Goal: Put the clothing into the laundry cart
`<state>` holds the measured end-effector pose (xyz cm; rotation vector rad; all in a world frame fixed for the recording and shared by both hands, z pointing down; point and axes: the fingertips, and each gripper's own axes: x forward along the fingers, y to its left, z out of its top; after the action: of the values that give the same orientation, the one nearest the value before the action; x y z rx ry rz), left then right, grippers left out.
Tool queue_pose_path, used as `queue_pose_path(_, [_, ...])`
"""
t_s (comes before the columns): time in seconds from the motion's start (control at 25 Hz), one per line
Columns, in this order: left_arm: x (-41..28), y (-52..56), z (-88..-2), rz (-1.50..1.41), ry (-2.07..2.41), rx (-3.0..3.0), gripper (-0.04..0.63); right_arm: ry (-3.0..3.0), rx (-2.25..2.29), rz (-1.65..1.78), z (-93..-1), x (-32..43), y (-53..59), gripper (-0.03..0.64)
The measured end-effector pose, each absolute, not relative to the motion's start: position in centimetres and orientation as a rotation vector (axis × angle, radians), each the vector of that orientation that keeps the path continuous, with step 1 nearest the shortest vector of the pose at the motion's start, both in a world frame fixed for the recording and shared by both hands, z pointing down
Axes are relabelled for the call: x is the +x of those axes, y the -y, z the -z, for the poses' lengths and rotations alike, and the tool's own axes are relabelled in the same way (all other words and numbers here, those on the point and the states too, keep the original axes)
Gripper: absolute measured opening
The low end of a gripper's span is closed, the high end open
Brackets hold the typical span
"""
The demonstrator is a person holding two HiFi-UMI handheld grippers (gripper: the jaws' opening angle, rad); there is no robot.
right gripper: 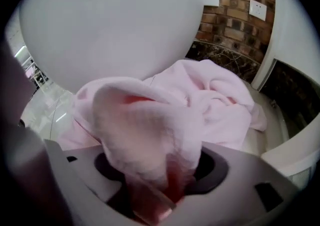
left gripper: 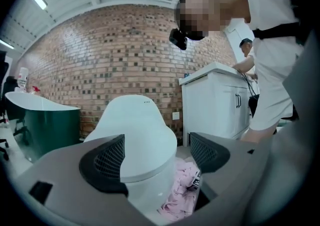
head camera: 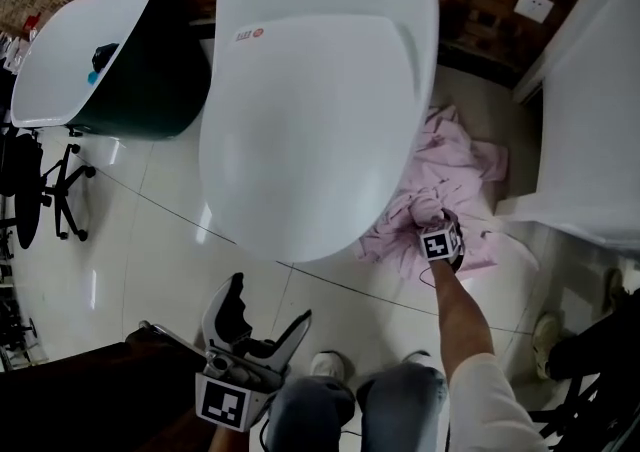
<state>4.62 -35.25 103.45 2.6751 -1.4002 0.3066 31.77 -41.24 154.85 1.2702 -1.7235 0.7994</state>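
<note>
A pink garment [head camera: 455,160] lies crumpled on the tiled floor, between a big white rounded shell [head camera: 310,90] and a white cabinet [head camera: 590,110]. My right gripper [head camera: 434,220] is down on its near edge. In the right gripper view a thick fold of the pink garment [right gripper: 210,100] is bunched between the jaws of the right gripper [right gripper: 160,170], which are shut on it. My left gripper [head camera: 268,305] hangs low near my knees, open and empty. The left gripper [left gripper: 157,152] looks past the white shell [left gripper: 135,120] at the pink garment [left gripper: 182,190].
A green tub with a white rim [head camera: 90,50] stands at the far left, with a black office chair [head camera: 40,180] in front of it. A brick wall with a socket [head camera: 534,5] closes the back. My shoes [head camera: 325,365] are close to the shell's front.
</note>
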Motion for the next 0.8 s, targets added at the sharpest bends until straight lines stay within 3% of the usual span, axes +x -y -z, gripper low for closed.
queue_pose_path(0.04, [4.7,35.4,-103.0,-0.304,1.396,2.681,0.396,1.732,1.288,-0.839,-154.2,32.0,41.2,0.241])
queue_pose_path(0.12, [5.1,35.6,-101.8,-0.301,1.379,2.692,0.396,1.804,1.336,-0.961,-152.2,32.1,40.6,0.178])
queue_pose_path(0.36, [6.8,35.4,-93.0,-0.321,1.319,2.679,0.396,2.197,1.546,-0.982,-128.6,30.7,40.2,0.164])
queue_pose_path(0.8, [7.5,34.4,-62.3,-0.239,1.344,2.693,0.397,2.622,1.768,-0.645,-71.1,30.4,39.2,0.161])
